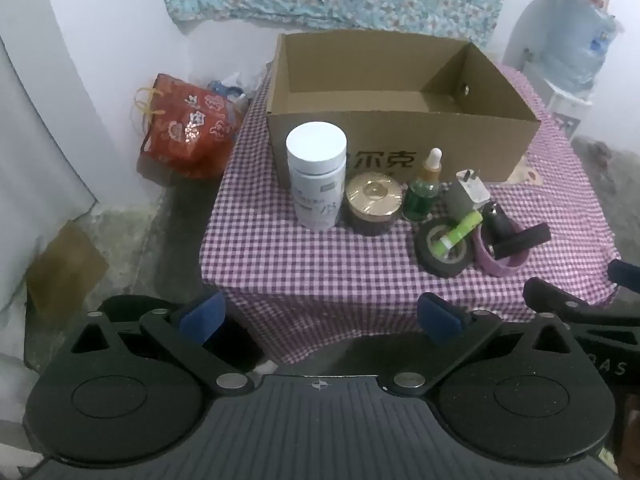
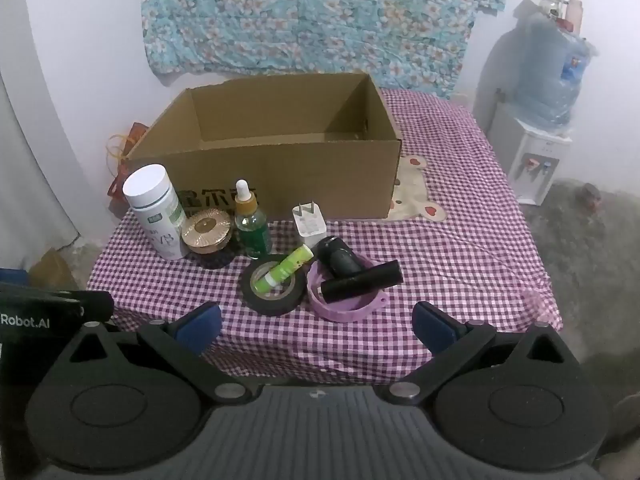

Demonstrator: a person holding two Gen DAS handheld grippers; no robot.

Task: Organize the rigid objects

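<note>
Right wrist view: both grippers' jaws fully open and empty; white bottle (image 2: 154,216) looks light, rigid, slick, so grab mid-body below the cap.

Both views are evenly but rather dimly lit by soft indoor light with a cool, bluish-violet cast. The white wall (image 2: 80,60) looks washed and slightly lilac. Shadows are soft: the cardboard box (image 2: 280,176) is dark inside, and a faint shadow falls on the wall beside the water bottle (image 2: 548,76). The fisheye lens bends straight lines and blackens the corners. Detail is soft and grainy, and the floor (image 1: 120,216) at the edges is smeared.
</note>
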